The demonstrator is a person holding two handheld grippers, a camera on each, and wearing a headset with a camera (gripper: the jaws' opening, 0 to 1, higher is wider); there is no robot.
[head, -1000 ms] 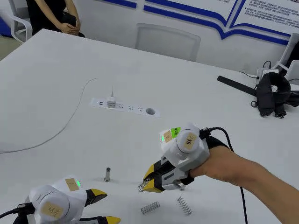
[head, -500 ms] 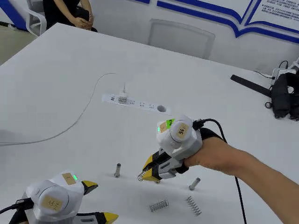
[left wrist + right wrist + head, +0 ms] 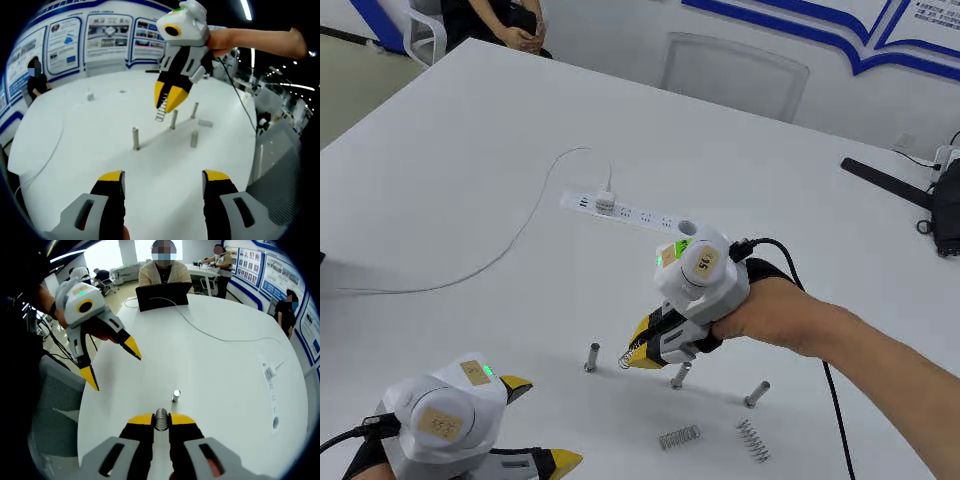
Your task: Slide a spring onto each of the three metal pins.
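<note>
Three short metal pins stand on the white table: left pin (image 3: pixel 592 357), middle pin (image 3: pixel 680 375), right pin (image 3: pixel 756 393). My right gripper (image 3: pixel 642 355) is shut on a spring (image 3: pixel 627 357) that sticks out of its tips between the left and middle pins. In the right gripper view the spring (image 3: pixel 160 419) sits in the shut jaws, with a pin (image 3: pixel 176 396) just beyond it. Two more springs (image 3: pixel 679 437) (image 3: pixel 753 440) lie flat nearer to me. My left gripper (image 3: pixel 545 425) hangs open at the lower left, apart from the pins (image 3: pixel 135 138).
A white power strip (image 3: pixel 630 213) with a plugged cable (image 3: pixel 500 255) lies behind the pins. A grey chair (image 3: pixel 735 75) and a seated person (image 3: pixel 505 20) are at the far edge. Black gear (image 3: pixel 948 200) sits at the right. A laptop (image 3: pixel 165 295) rests across the table.
The head camera has shifted. My right gripper has carried the spring leftward toward the left pin, uncovering the middle pin. The left gripper stays open in about the same place.
</note>
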